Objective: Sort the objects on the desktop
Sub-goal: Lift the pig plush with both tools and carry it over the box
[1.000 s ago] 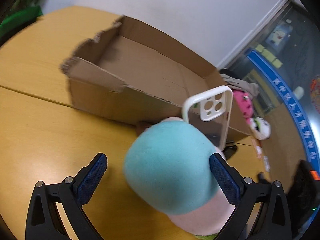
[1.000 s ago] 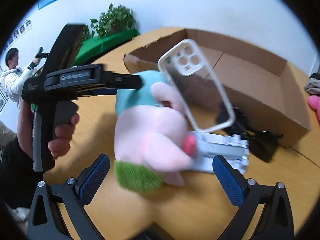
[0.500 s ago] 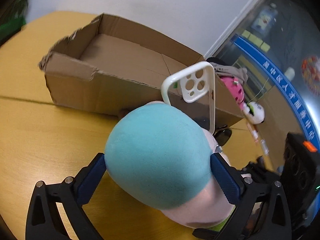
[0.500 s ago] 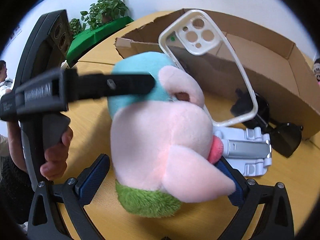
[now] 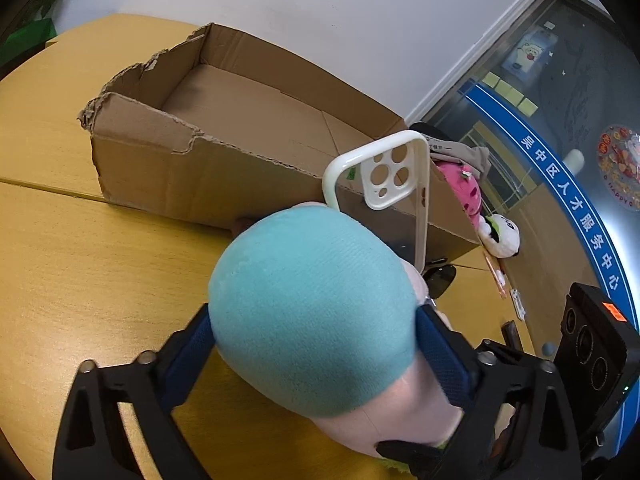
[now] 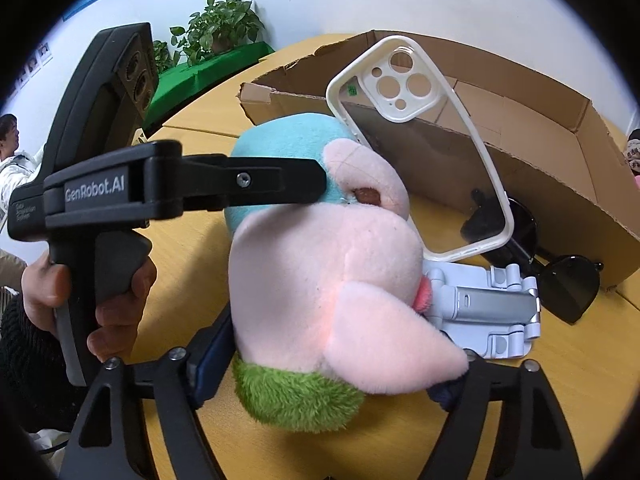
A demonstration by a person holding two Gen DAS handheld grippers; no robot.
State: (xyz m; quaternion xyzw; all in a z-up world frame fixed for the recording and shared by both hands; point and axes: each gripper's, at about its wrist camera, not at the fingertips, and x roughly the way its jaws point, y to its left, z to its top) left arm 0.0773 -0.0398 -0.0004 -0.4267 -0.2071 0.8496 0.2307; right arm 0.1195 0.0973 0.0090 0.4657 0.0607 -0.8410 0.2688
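Note:
A plush toy [image 5: 312, 320] with a teal head, pink body and green base [image 6: 320, 272] stands on the wooden table in front of an open cardboard box [image 5: 180, 168]. My left gripper [image 5: 314, 332] straddles the teal head, jaws closing, both blue pads pressing its sides. My right gripper [image 6: 332, 364] is closing on the lower pink body from the opposite side; its right pad is hidden under a pink ear. Behind the toy, a white-rimmed clear phone case [image 6: 416, 128] leans on a pale folding phone stand [image 6: 488, 312].
Black sunglasses [image 6: 568, 292] lie between the stand and the box wall [image 6: 560, 184]. A hand [image 6: 116, 300] grips the left gripper's handle. Pink and white soft toys [image 5: 468, 192] sit beyond the box. A potted plant [image 6: 220, 28] and a seated person [image 6: 10, 140] are further off.
Both grippers moved in around the plush toy and their jaws narrowed; the left pads, earlier apart from the teal head, now touch it on both sides.

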